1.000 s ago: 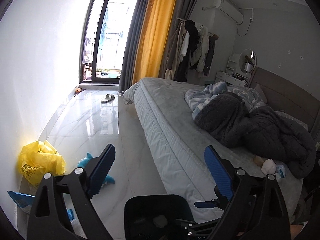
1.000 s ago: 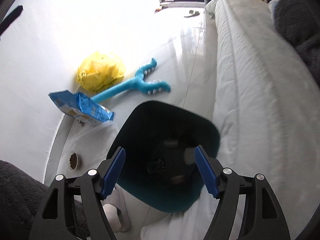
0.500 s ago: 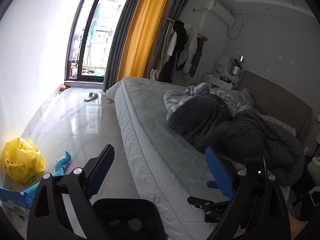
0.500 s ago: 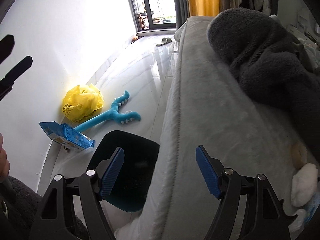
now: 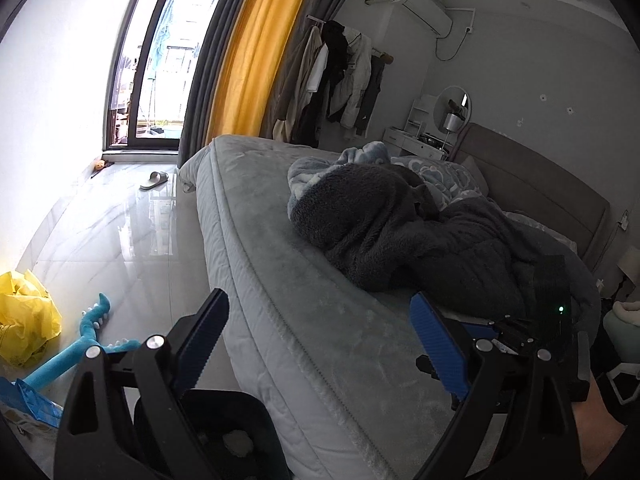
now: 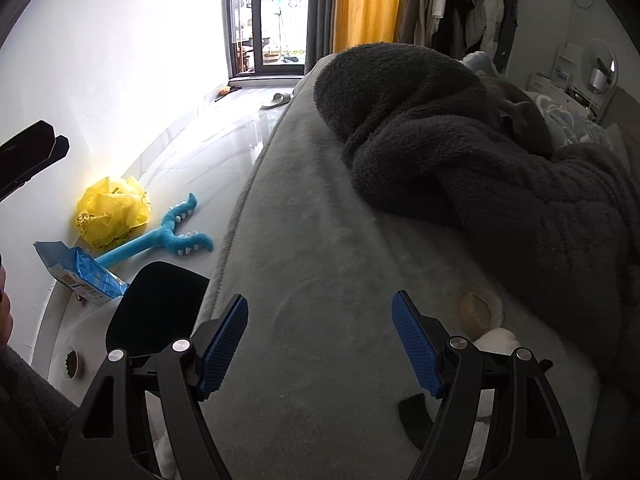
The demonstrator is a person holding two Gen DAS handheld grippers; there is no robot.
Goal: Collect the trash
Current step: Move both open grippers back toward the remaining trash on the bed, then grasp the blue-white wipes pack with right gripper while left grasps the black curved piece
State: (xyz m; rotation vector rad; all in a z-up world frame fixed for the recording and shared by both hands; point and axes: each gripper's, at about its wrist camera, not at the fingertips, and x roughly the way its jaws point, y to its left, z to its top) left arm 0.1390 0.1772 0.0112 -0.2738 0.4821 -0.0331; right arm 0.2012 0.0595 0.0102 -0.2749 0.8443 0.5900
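the right gripper [image 6: 320, 340] stood wide with nothing between its blue ridged pads, above the near edge of the grey quilted bed [image 6: 320, 240]. the left gripper [image 5: 320, 344] was also wide and empty over that bed's side. beside the bed, on the floor just below its near corner, sat the dark round trash bin [image 6: 160, 312]; a pale crumpled lump [image 5: 237, 440] lay inside it. on the bed, just right of the right gripper, lay a beige roll of tape [image 6: 480, 310] touching a white crumpled wad [image 6: 498, 340]. left of the bed, near the wall, lay a blue crinkled snack packet [image 6: 80, 276], a blue plush forked toy [image 6: 160, 236] and a yellow crumpled plastic bag [image 6: 114, 210]. further up the bed lay a dark grey fleece blanket [image 6: 460, 148]. past the bed's far end a grey slipper [image 6: 278, 100] lay on the glossy white tiled floor [image 5: 112, 248].
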